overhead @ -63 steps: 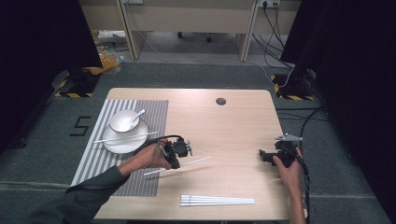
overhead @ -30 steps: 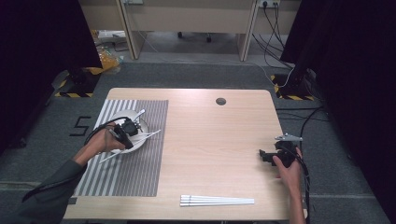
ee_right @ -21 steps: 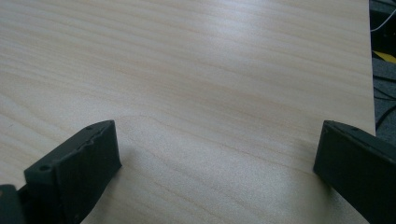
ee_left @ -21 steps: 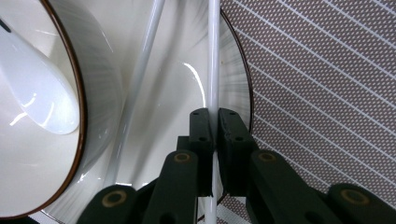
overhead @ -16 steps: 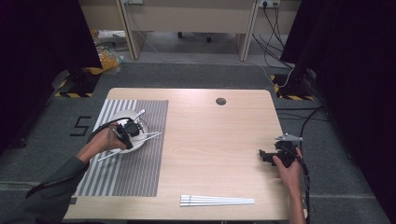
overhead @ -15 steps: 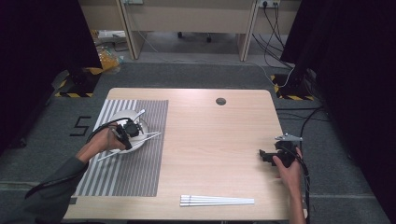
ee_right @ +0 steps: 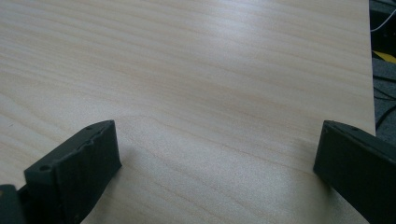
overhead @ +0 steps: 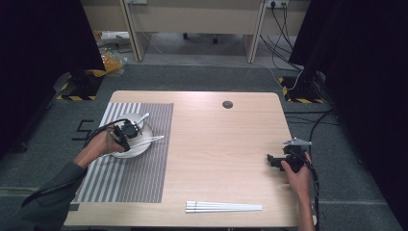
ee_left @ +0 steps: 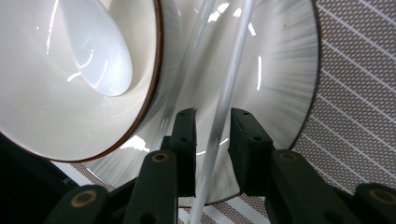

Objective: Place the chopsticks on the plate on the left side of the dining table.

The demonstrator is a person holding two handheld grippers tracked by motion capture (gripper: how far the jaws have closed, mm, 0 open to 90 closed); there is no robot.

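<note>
At the left of the high view, on the white plate (overhead: 137, 149), we see a pair of white chopsticks (overhead: 146, 141) lying across its rim, tips pointing right over the striped placemat (overhead: 125, 178). In the left gripper view one chopstick (ee_left: 224, 102) runs up between our left gripper (ee_left: 212, 126)'s jaws, which have just been opening; a slim gap shows on either side, so the pads no longer press on it. A bowl (ee_left: 70, 93) with a white spoon (ee_left: 95, 46) sits on the plate, upper left of that view. At the lower middle of the high view, more chopsticks (overhead: 223, 207) lie on the wooden table (overhead: 226, 144). At the right edge, our right gripper (overhead: 284, 160) rests with jaws wide apart, holding nothing.
</note>
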